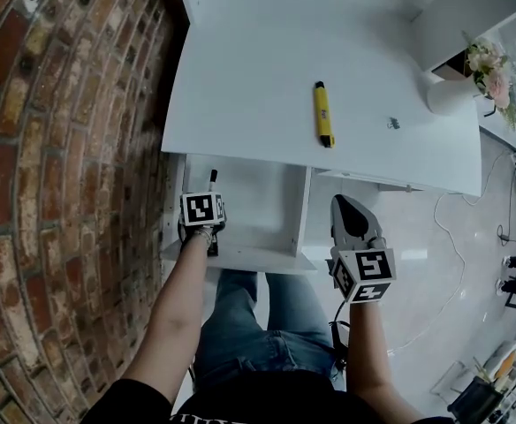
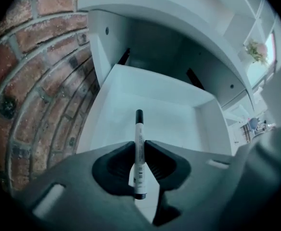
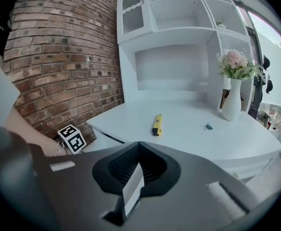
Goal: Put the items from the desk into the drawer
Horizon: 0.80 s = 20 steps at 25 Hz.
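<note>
A white marker with a black cap (image 2: 139, 128) is clamped between the pads of my left gripper (image 2: 139, 147), its cap pointing into the open white drawer (image 2: 131, 88). From the head view, the left gripper (image 1: 203, 212) hangs over the drawer (image 1: 258, 203), at its left side, and the marker (image 1: 212, 178) pokes out beyond it. A yellow pen-like item (image 1: 323, 113) and a small clip (image 1: 393, 123) lie on the white desk (image 1: 267, 51). My right gripper (image 1: 346, 205) hovers right of the drawer, below the desk edge, jaws shut with nothing seen between them (image 3: 139, 144).
A brick wall (image 1: 55, 148) runs along the left of the desk. A white vase with flowers (image 3: 231, 102) stands at the desk's right rear, under white shelving (image 3: 179, 13). The person's legs (image 1: 258, 325) are below the drawer front. A cable (image 1: 452, 254) trails on the floor.
</note>
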Available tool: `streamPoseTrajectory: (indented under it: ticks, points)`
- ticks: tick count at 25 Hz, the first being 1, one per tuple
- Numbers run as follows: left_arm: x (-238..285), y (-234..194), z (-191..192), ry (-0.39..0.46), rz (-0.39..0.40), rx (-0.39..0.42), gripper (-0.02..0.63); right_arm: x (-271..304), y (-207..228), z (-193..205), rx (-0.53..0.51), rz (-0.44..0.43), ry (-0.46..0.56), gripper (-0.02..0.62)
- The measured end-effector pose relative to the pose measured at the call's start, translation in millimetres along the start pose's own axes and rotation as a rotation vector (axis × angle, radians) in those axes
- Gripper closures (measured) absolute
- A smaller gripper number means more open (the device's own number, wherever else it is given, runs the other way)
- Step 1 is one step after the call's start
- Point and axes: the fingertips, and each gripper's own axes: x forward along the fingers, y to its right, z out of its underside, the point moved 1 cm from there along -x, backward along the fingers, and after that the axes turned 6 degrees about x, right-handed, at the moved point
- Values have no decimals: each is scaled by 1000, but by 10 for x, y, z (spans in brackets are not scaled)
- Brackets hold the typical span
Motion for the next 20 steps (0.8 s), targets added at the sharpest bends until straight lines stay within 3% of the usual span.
streamPoseTrajectory:
  ticks: [4,12,15,20]
  points:
    - [156,-77,85,-54,-25,-34,537,59,-73,58,-13,-27,-20,592]
    - [343,-84,299,-139,-40,-27,520,80,-155,87,-28,-46,-36,592]
    - [302,-35,272,-125,-24,-29,429,46,-152,33,-24,-33,-23,592]
    - [97,26,111,-57,3,-44,425,-57,-170,-126,-23,-6,14,592]
